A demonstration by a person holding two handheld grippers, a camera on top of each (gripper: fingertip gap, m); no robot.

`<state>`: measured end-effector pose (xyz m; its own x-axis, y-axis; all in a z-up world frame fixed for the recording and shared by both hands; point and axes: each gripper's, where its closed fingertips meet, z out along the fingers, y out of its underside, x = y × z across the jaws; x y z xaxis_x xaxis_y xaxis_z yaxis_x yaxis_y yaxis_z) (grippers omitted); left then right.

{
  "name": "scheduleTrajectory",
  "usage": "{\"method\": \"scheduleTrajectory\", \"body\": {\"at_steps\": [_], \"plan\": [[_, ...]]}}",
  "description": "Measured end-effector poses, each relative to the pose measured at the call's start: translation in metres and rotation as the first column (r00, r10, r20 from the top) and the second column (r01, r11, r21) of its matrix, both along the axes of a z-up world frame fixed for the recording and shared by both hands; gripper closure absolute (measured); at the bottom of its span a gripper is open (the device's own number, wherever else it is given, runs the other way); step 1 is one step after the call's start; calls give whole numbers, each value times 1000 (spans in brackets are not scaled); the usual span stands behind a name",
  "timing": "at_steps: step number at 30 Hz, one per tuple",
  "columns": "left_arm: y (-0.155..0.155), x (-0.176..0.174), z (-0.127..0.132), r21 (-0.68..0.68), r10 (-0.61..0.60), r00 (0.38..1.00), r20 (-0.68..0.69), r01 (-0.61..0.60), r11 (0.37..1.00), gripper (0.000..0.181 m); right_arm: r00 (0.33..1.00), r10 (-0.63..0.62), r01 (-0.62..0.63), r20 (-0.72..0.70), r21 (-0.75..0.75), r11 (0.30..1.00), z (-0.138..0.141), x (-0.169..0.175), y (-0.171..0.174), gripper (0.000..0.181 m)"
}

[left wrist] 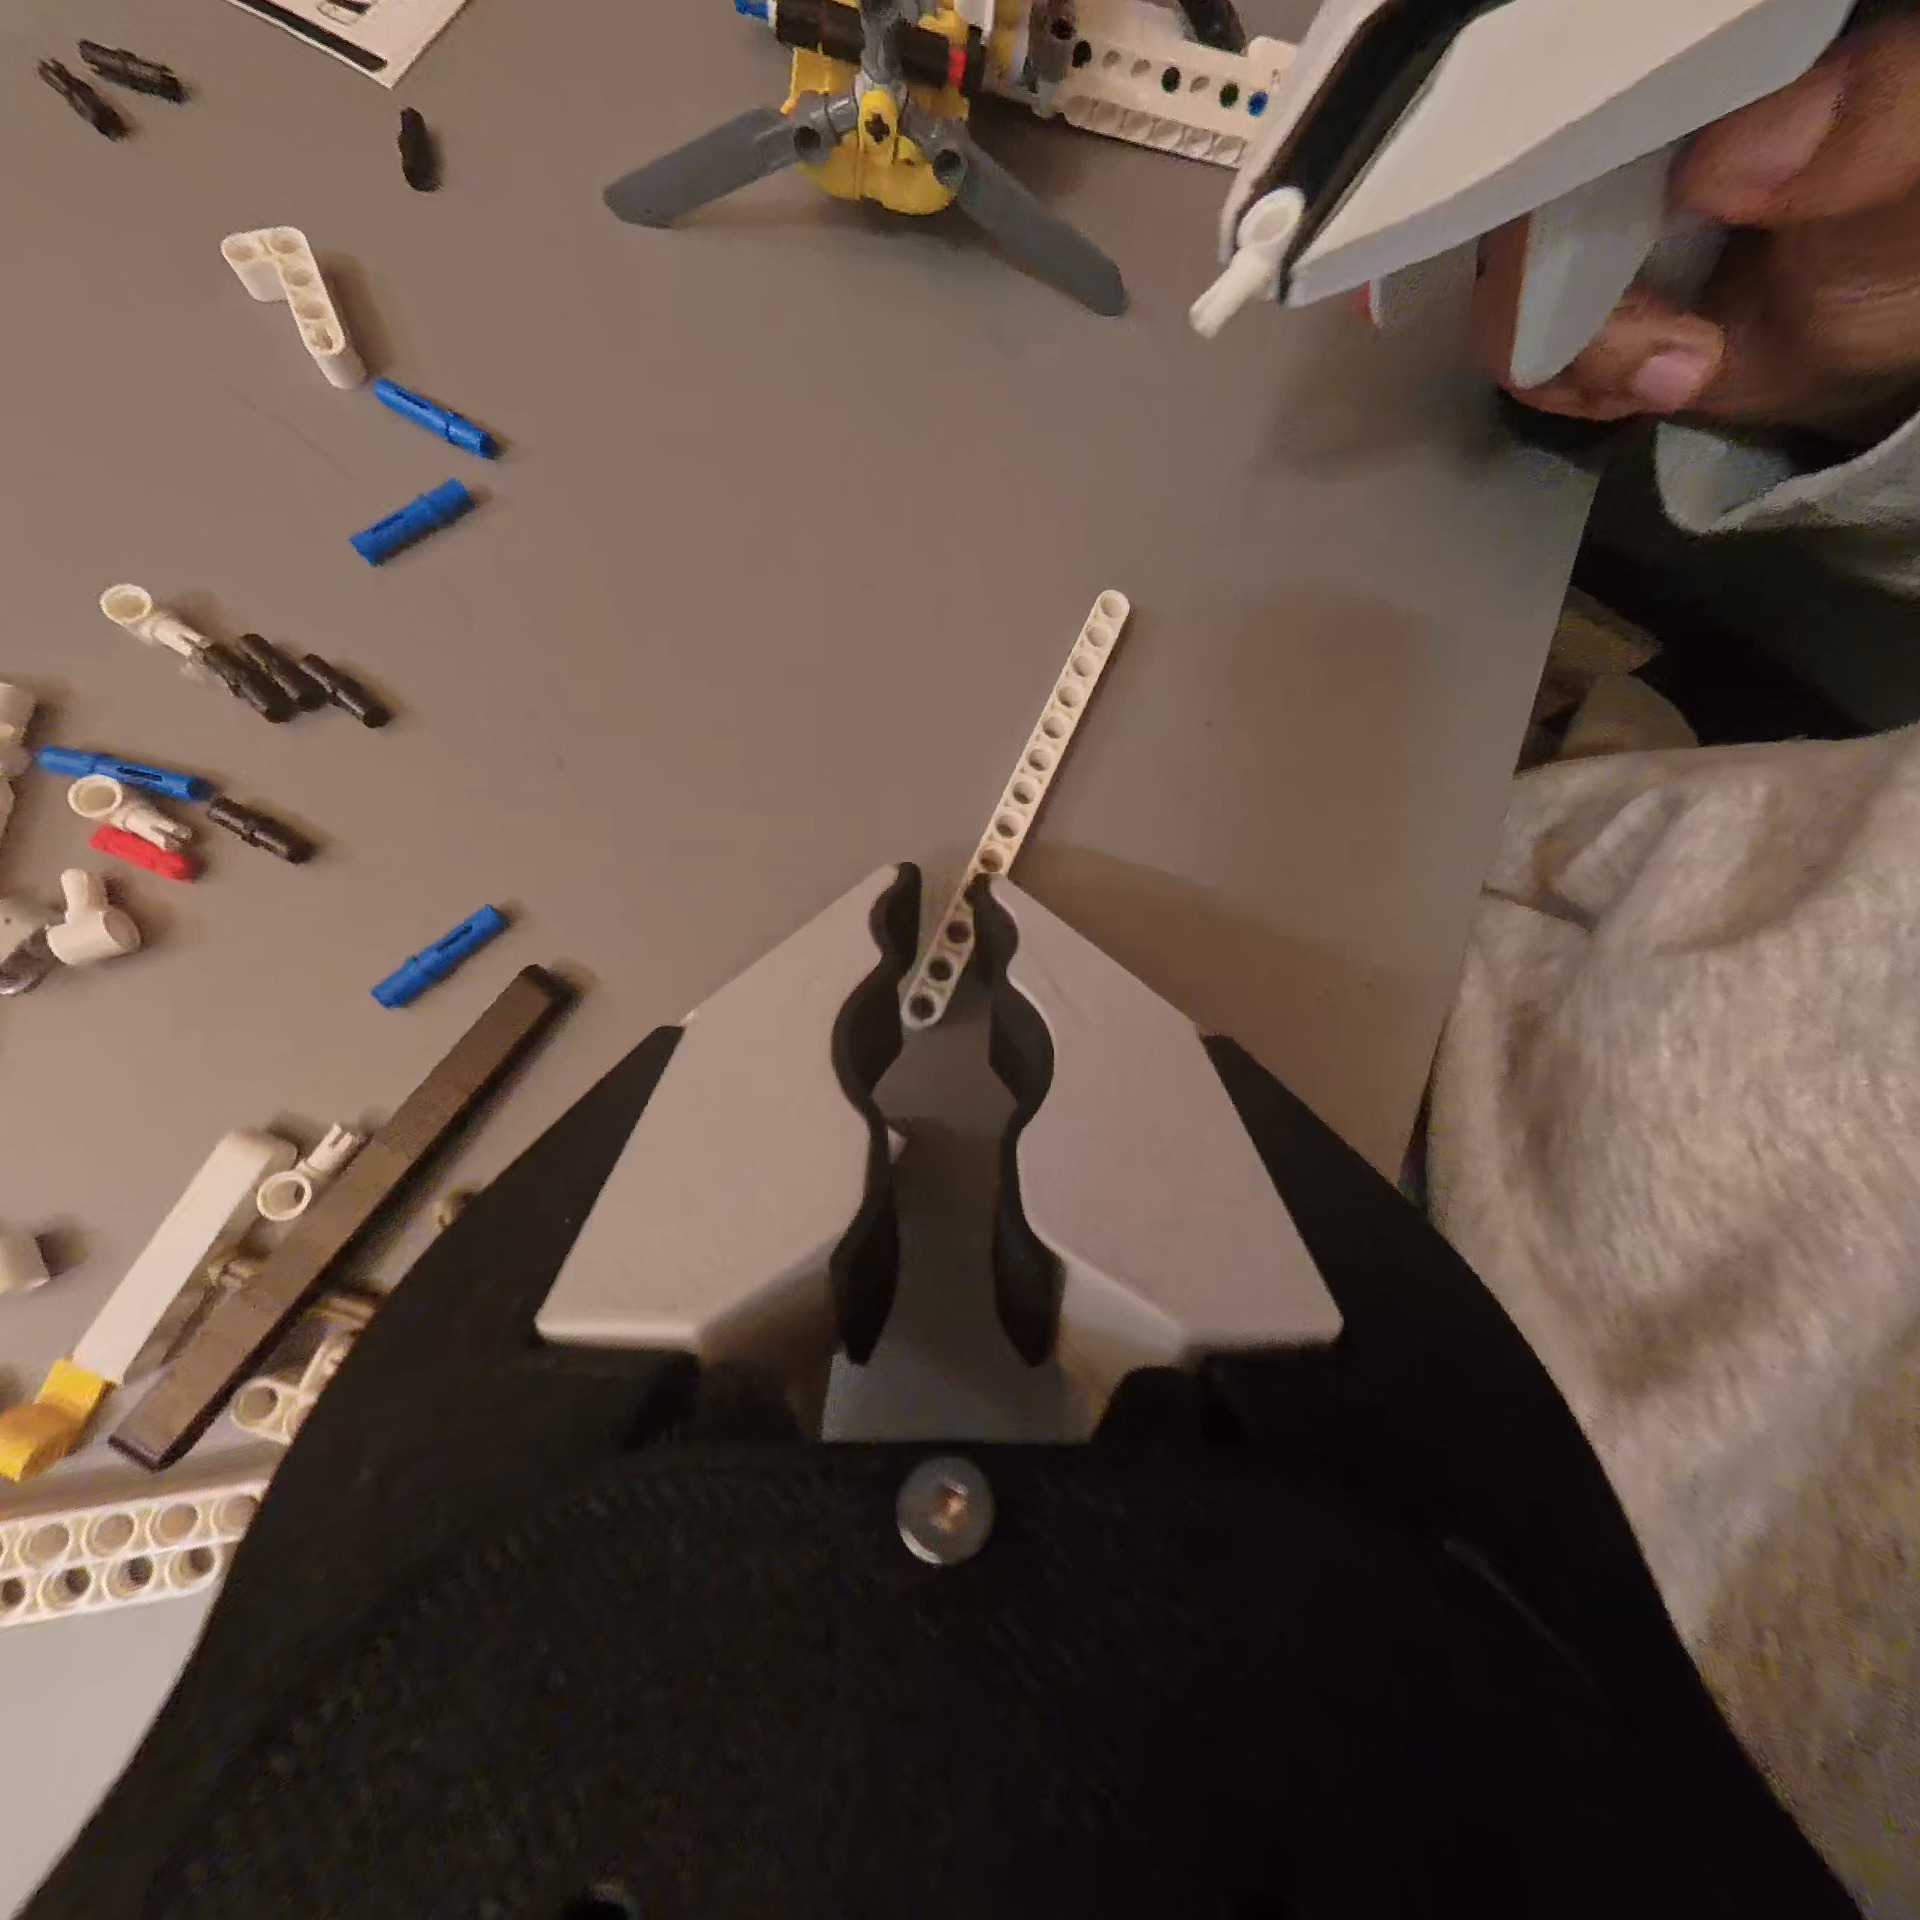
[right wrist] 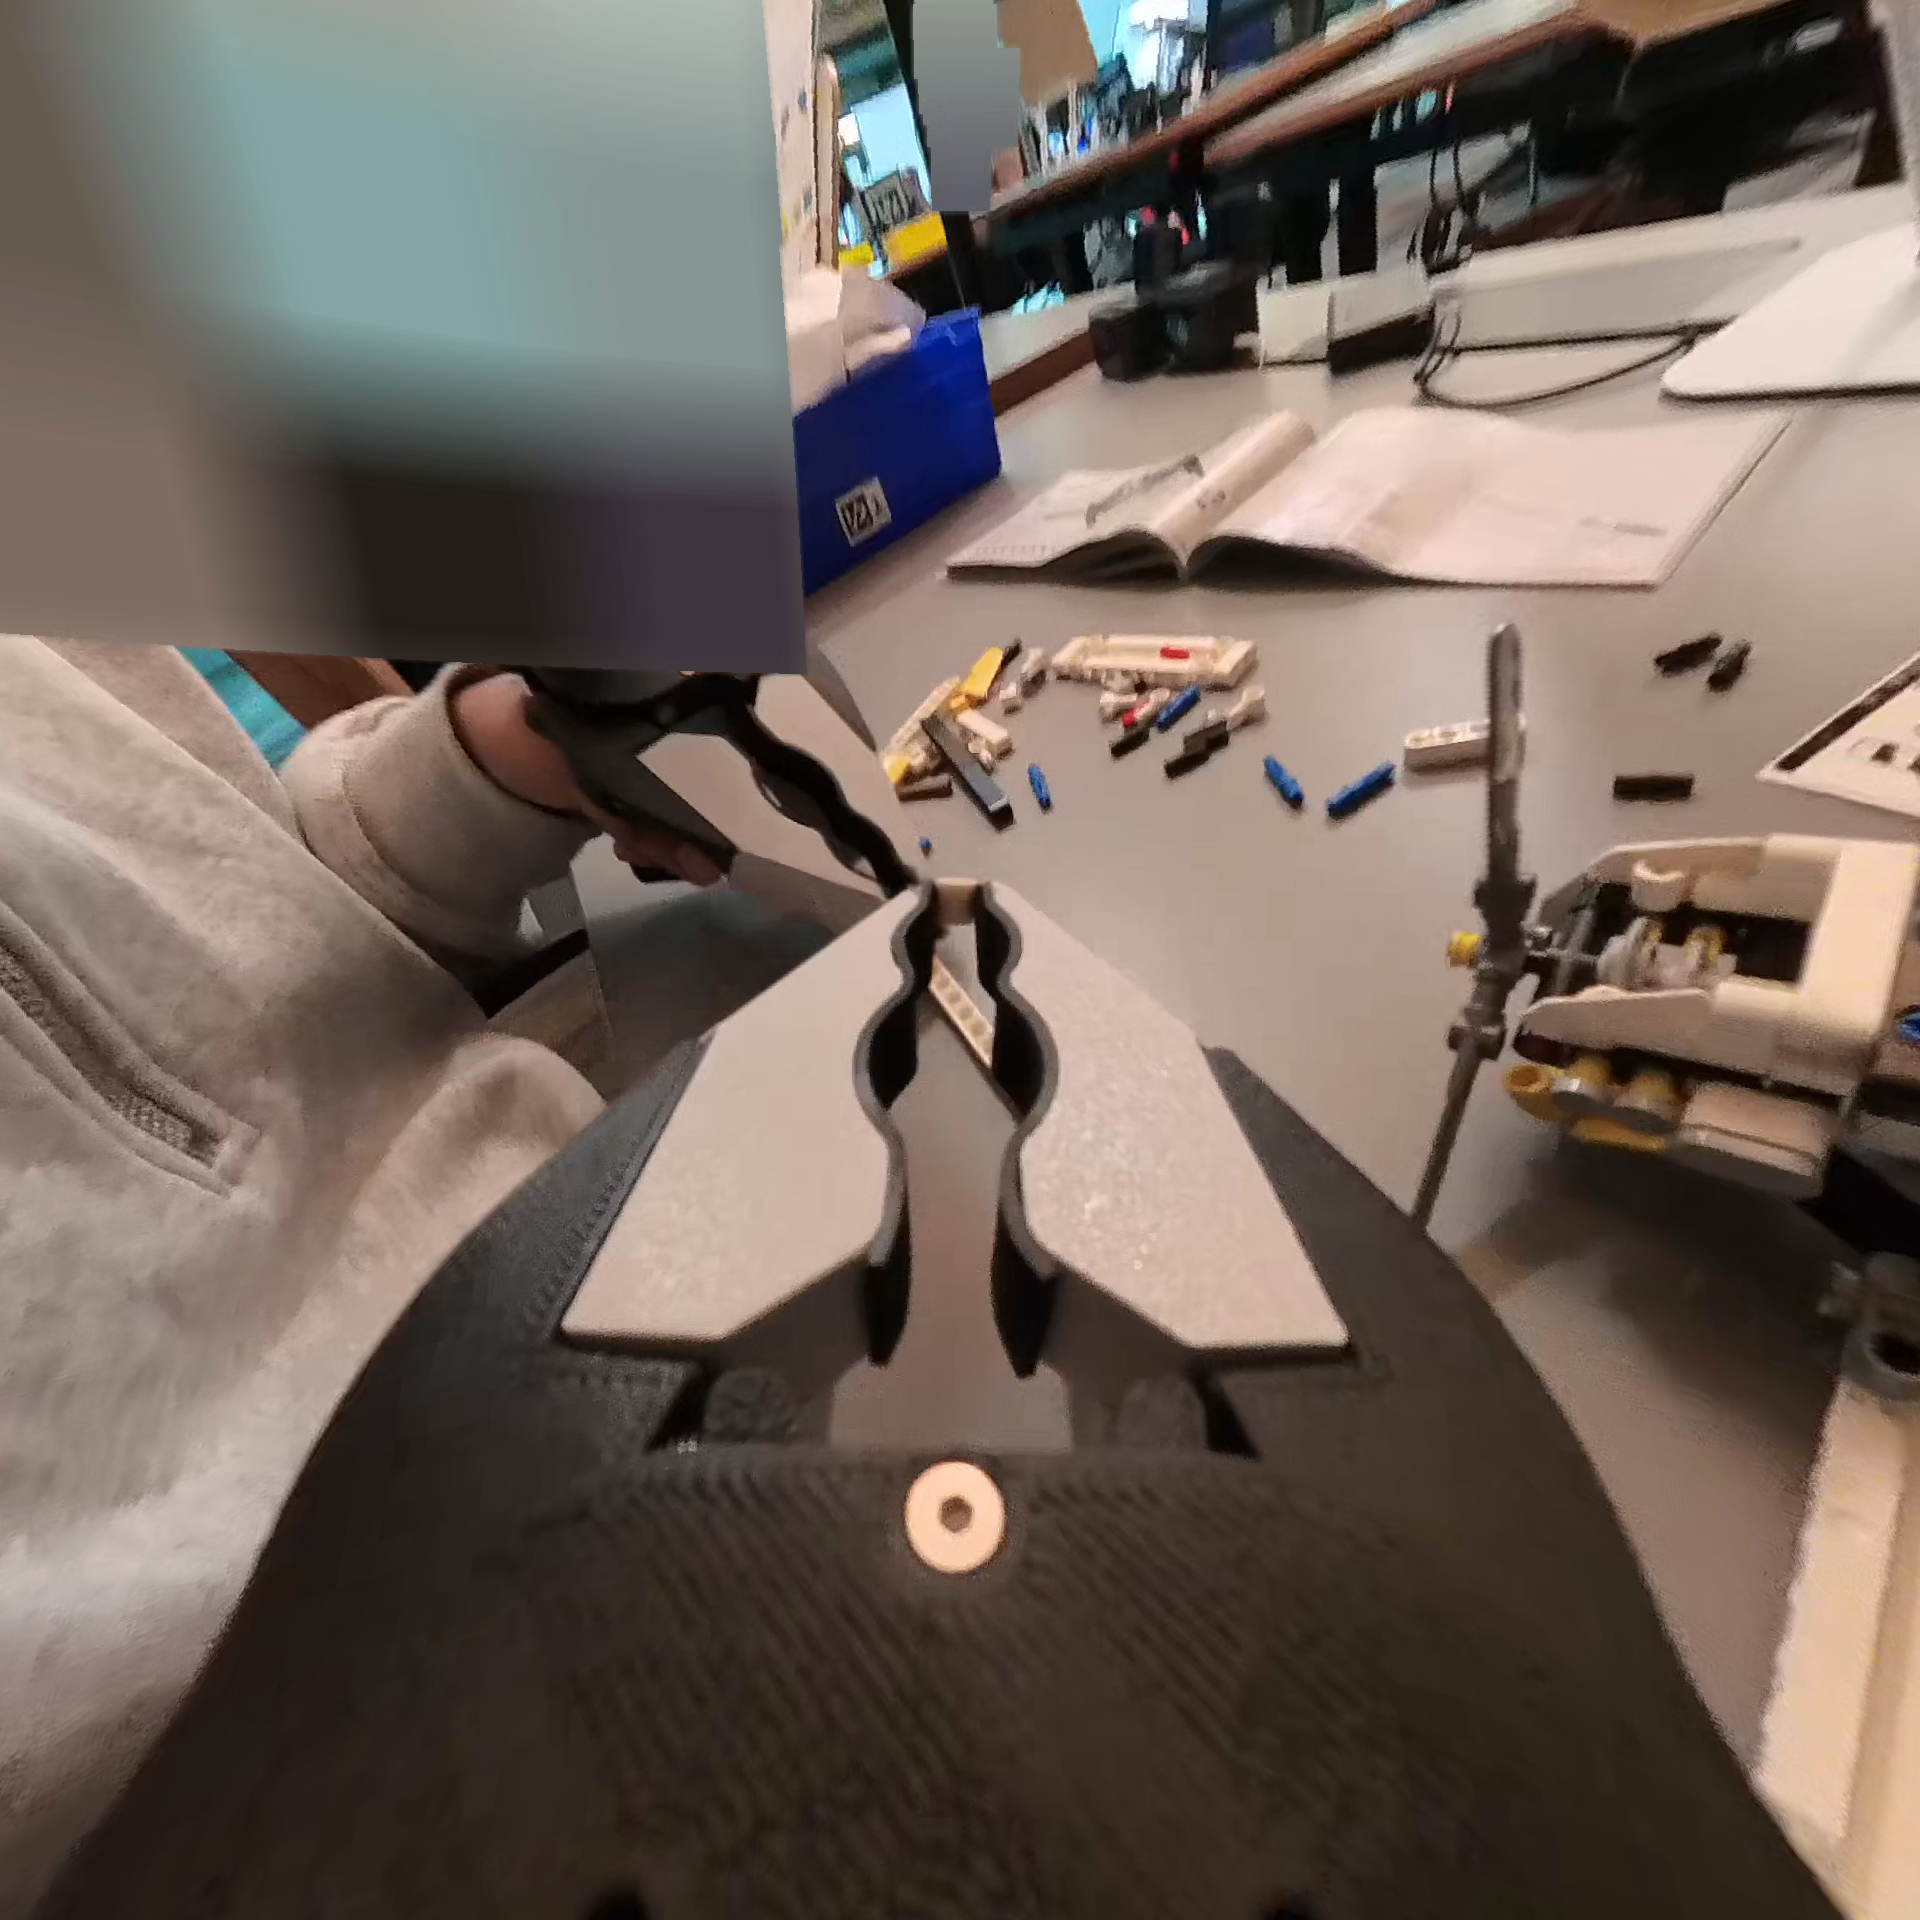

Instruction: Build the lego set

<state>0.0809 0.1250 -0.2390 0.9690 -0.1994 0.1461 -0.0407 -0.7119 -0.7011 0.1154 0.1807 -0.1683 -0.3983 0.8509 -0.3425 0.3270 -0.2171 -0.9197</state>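
My left gripper (left wrist: pixel 943 881) is shut on a long thin white beam with holes (left wrist: pixel 1049 769). The beam sticks forward and to the right, just above the grey table near its right edge. My right gripper (right wrist: pixel 954 896) is shut on a small white connector piece (right wrist: pixel 956 894). In the left wrist view the right gripper (left wrist: pixel 1262 249) hangs at the upper right with the connector (left wrist: pixel 1242 268) poking from its tips, apart from the beam. The half-built plane (left wrist: pixel 883 135) with a yellow nose and grey propeller stands at the far edge; it also shows in the right wrist view (right wrist: pixel 1714 1018).
Loose blue pins (left wrist: pixel 426 520), black pins (left wrist: pixel 291 681), white connectors and a long black beam (left wrist: pixel 343 1216) lie at the left. An open instruction booklet (right wrist: pixel 1351 499) and a blue bin (right wrist: pixel 894 447) sit farther off. The table edge (left wrist: pixel 1538 727) runs beside a person's grey sleeve. Spacing between my two grippers at the tips: around 10 centimeters.
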Motion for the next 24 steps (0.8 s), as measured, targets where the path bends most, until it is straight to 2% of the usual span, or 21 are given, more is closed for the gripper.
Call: {"method": "scheduleTrajectory", "body": {"at_steps": [4,8,11,14,16,19,21,24], "plan": [[-1,6,6,49,-29,999,-20,30,998,158,992,32,-47,125,124,991,-19,1,-5,176],[11,17,13,104,-72,997,-4,72,992,152,975,70,-130,210,286,949,-21,1,-7,176],[18,14,4,105,-68,995,-67,75,992,158,947,99,-232,306,437,869,-33,-1,-7,175],[15,21,-5,42,-117,992,-36,119,992,159,902,134,-359,411,538,763,-51,1,-9,175],[14,23,-7,11,-132,991,22,132,991,159,876,159,-417,456,546,727,-57,1,-13,175],[15,20,-7,-13,-105,982,158,108,994,173,841,186,-471,509,517,715,-62,1,-15,176],[14,20,-6,-26,-95,965,243,105,994,175,826,192,-491,530,510,707,-63,1,-14,176],[14,20,-6,-29,-95,960,265,107,994,175,798,207,-520,565,474,711,-63,2,-14,176]]}}
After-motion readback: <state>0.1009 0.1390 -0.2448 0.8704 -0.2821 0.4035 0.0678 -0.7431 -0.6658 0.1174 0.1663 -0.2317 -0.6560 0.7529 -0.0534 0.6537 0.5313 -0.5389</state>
